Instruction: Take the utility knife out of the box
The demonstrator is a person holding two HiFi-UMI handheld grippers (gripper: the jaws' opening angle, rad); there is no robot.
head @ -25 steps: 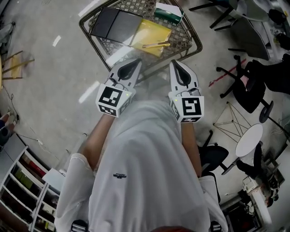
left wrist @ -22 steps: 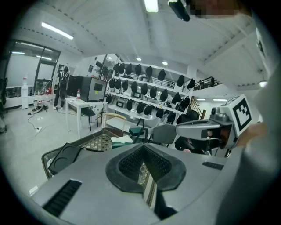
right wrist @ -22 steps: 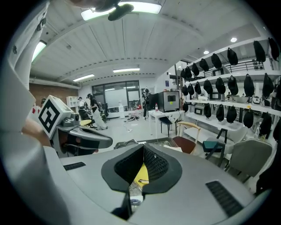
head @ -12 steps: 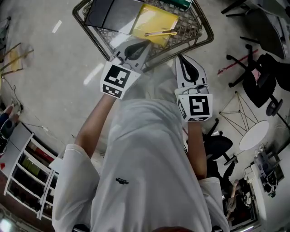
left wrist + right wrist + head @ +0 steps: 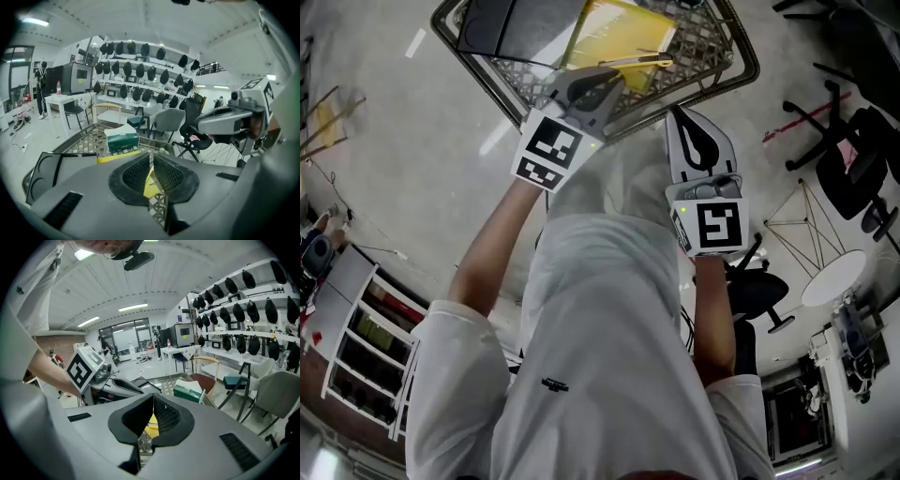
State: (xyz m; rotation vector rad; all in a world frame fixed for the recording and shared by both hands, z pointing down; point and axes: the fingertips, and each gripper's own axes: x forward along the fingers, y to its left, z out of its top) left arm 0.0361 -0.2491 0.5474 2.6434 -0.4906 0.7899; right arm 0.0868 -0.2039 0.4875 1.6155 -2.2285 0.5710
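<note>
The utility knife (image 5: 636,63) lies on the yellow pad (image 5: 614,33) inside the wire basket (image 5: 483,70), long axis crosswise in my head view; I cannot confirm which end is the blade. The left gripper (image 5: 602,86) and right gripper (image 5: 684,120) are both clenched on nothing by the near rim, and a black tray (image 5: 502,23) lies beside the pad.

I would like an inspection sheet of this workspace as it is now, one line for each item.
Surface: wire mesh basket above a pale floor.
Job's things: utility knife lies on a yellow sheet in the basket, untouched.
Clutter: black tray and green box, also in the basket.
Grippers: left tool at the basket's near rim, shut, empty; right tool beside that rim, shut, empty.
Cables: thin line on the floor, perhaps a cable.
Surroundings: office chairs, round white table, shelf unit.
</note>
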